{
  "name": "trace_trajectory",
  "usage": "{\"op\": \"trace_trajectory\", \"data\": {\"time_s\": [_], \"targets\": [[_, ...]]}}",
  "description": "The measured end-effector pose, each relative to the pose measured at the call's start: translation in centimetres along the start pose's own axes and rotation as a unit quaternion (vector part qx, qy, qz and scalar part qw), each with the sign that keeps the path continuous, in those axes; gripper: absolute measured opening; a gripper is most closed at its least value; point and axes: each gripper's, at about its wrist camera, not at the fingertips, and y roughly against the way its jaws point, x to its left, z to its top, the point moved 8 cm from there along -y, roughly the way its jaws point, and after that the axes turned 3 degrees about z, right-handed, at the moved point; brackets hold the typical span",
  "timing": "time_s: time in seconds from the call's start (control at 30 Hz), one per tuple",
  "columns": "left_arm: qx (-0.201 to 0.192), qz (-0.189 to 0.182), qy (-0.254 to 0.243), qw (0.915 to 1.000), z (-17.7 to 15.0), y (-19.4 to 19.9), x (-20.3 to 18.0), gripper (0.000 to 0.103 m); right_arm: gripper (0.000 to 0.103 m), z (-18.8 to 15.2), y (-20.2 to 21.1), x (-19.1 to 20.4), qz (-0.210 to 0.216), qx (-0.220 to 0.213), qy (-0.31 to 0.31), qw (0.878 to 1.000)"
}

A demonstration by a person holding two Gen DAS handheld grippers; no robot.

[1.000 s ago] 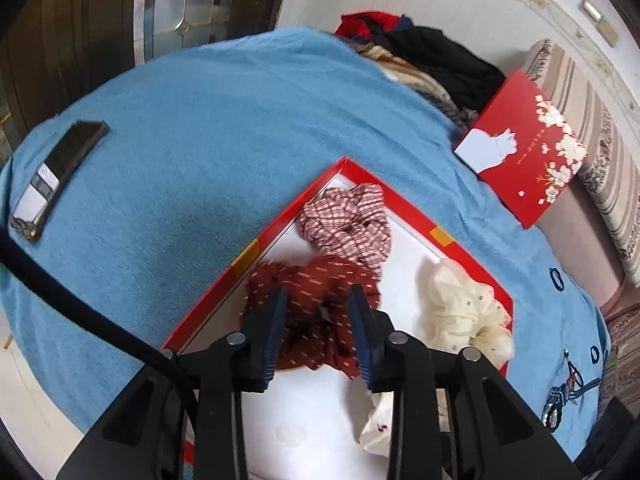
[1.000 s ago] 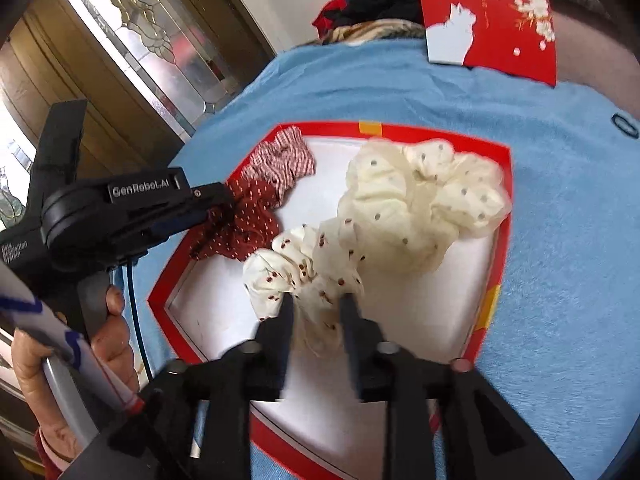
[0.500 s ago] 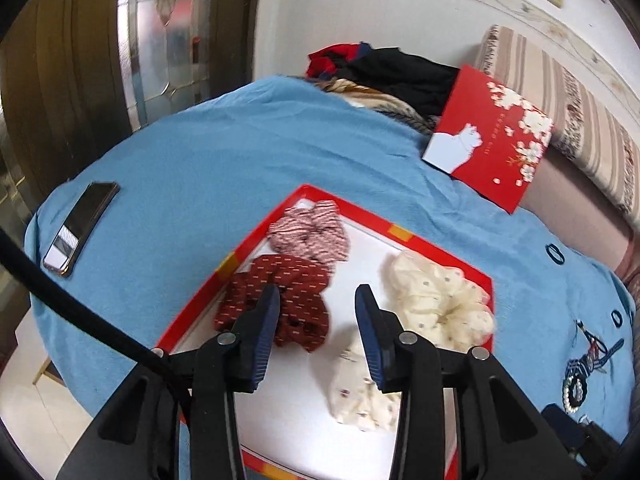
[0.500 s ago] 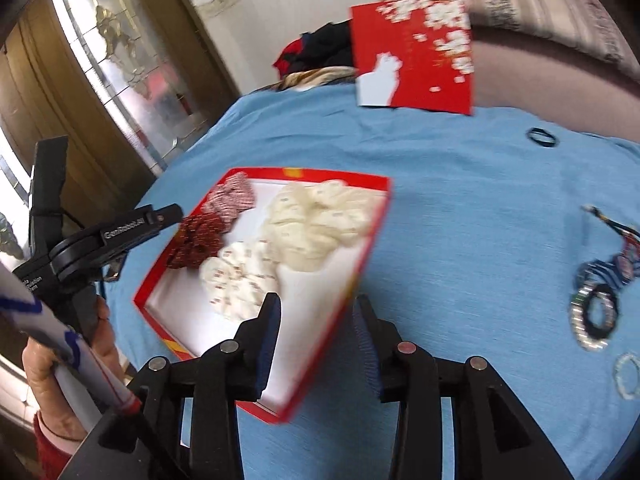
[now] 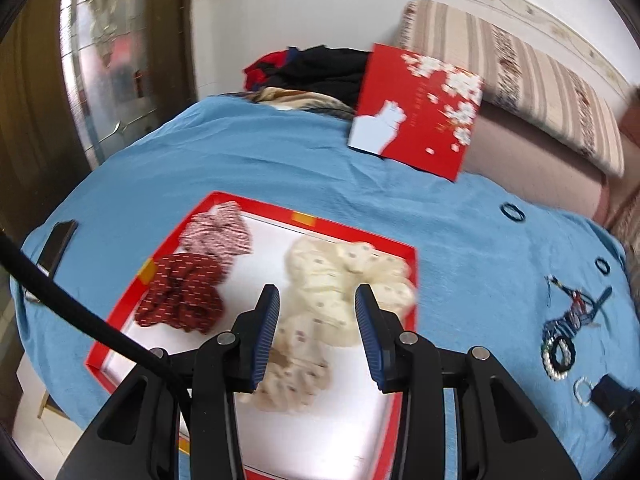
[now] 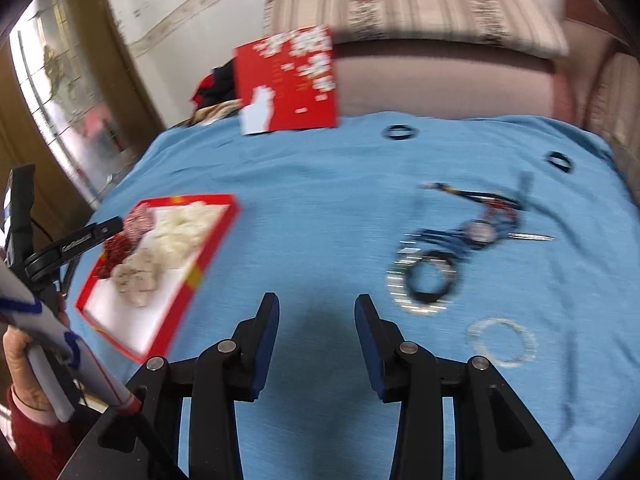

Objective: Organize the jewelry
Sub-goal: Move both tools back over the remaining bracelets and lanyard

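A red-rimmed box tray (image 5: 352, 232) lies on the blue cloth. It holds a checked scrunchie (image 5: 218, 228), a dark red one (image 5: 180, 296), a cream one (image 5: 348, 276) and a dotted cream one (image 5: 294, 376). My left gripper (image 5: 316, 304) hovers open above the cream scrunchies with nothing between its fingers. My right gripper (image 6: 316, 310) is open over bare blue cloth, right of the tray (image 6: 208, 248). A tangle of blue and black jewelry (image 6: 460, 236) and a pale bead bracelet (image 6: 502, 342) lie to its right.
A red lid (image 5: 416, 108) with a white cat leans against the striped sofa (image 5: 520, 72). A phone (image 5: 56, 248) lies at the cloth's left edge and clothes (image 5: 312, 68) are piled behind. Two black hair ties (image 6: 400, 132) (image 6: 559, 161) lie near the far edge.
Both grippers have backed away from the scrunchies and widened. The right one let go of the dotted cream scrunchie and swung right, off the tray, toward the jewelry.
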Motion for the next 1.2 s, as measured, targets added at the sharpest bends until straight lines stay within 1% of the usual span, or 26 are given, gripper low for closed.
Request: {"op": "trace_trajectory", "data": {"time_s": [0.1,0.2,0.27,0.37,0.47,0.57,0.67,0.83,0.9,0.93,1.03,1.2], "targets": [[0.000,-0.011,-0.020,0.9997,-0.4,0.3,-2.0,0.039,0.045,-0.3,1.6,-3.9,-0.025,-0.008,-0.017,1.000],[0.001,-0.025,-0.037,0.9990,-1.1,0.4,-4.2,0.042,0.046,-0.8,3.1,-8.6,-0.054,-0.014,-0.047,0.997],[0.005,-0.037,-0.049,0.9981,-1.6,0.4,-5.8,0.043,0.046,-1.0,3.5,-10.9,-0.066,-0.016,-0.065,0.996],[0.021,-0.060,-0.065,0.9959,-2.7,0.1,-8.3,0.044,0.046,-1.4,4.0,-14.4,-0.075,-0.020,-0.104,0.992],[0.046,-0.094,-0.074,0.9918,-4.1,-0.3,-11.0,0.044,0.046,-1.6,3.9,-16.6,-0.078,-0.023,-0.125,0.989],[0.076,-0.138,-0.081,0.9842,-5.6,-0.9,-13.9,0.044,0.046,-1.9,2.7,-17.8,-0.071,-0.010,-0.136,0.988],[0.100,-0.167,-0.095,0.9763,-6.9,-1.4,-16.6,0.044,0.046,-2.7,1.1,-17.9,-0.058,0.010,-0.134,0.989],[0.120,-0.205,-0.113,0.9647,-8.3,-1.8,-20.4,0.044,0.046,-3.3,-0.7,-17.6,-0.049,0.035,-0.119,0.991],[0.128,-0.225,-0.120,0.9583,-8.6,-2.0,-22.1,0.044,0.046,-3.4,-1.2,-17.7,-0.049,0.040,-0.113,0.992],[0.133,-0.232,-0.124,0.9557,-8.7,-2.2,-22.8,0.043,0.046,-3.6,-1.4,-17.8,-0.050,0.044,-0.113,0.991],[0.143,-0.238,-0.130,0.9520,-8.5,-3.2,-24.3,0.043,0.046,-3.7,-1.7,-18.1,-0.046,0.049,-0.118,0.991],[0.161,-0.254,-0.115,0.9467,-6.9,-5.8,-26.6,0.043,0.046,-3.8,-2.0,-18.0,-0.039,0.051,-0.118,0.991]]}}
